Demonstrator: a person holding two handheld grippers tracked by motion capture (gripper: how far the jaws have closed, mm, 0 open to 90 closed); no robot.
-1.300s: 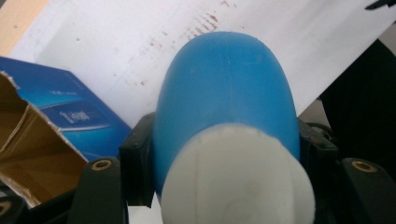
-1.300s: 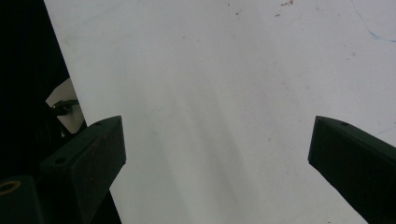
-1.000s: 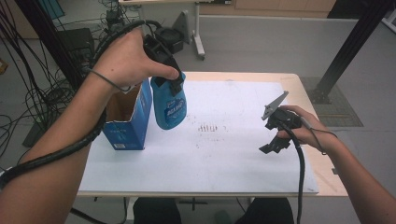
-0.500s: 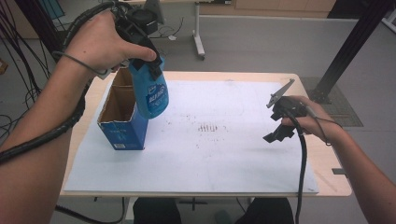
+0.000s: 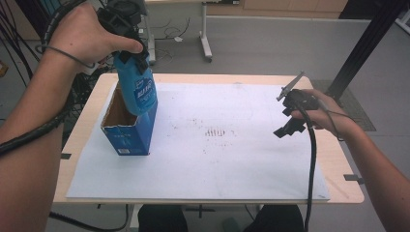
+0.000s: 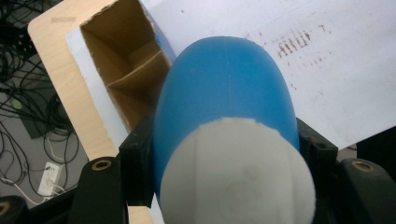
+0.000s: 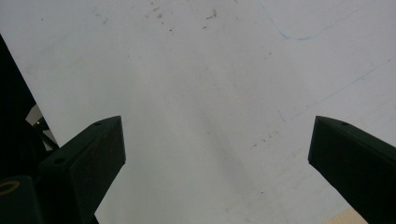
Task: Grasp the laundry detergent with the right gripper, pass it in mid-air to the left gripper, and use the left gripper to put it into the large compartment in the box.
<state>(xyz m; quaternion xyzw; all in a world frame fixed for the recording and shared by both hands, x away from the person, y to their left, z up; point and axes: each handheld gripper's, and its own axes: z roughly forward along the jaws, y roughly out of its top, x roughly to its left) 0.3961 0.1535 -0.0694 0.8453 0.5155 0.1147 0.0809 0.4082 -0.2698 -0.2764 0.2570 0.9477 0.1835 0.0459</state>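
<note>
Since a second ago I have carried the blue bottle [image 5: 139,86] leftward and up in my left tool [image 5: 126,30]; its base now hangs right at the open top of the blue carton [image 5: 126,133], where before it hung beside the carton's right face. My left tool pinches the bottle just below its white cap [image 6: 236,177], a jaw pressed on either side, and past it I look down into the carton's brown cardboard dividers. The bottle's label carries white lettering, and the carton's front has small print, all too blurred for me to read. My right tool [image 5: 289,112] has lifted a little above the white sheet [image 5: 241,164] on the counter [image 5: 338,169], jaws spread wide with nothing between them.
</note>
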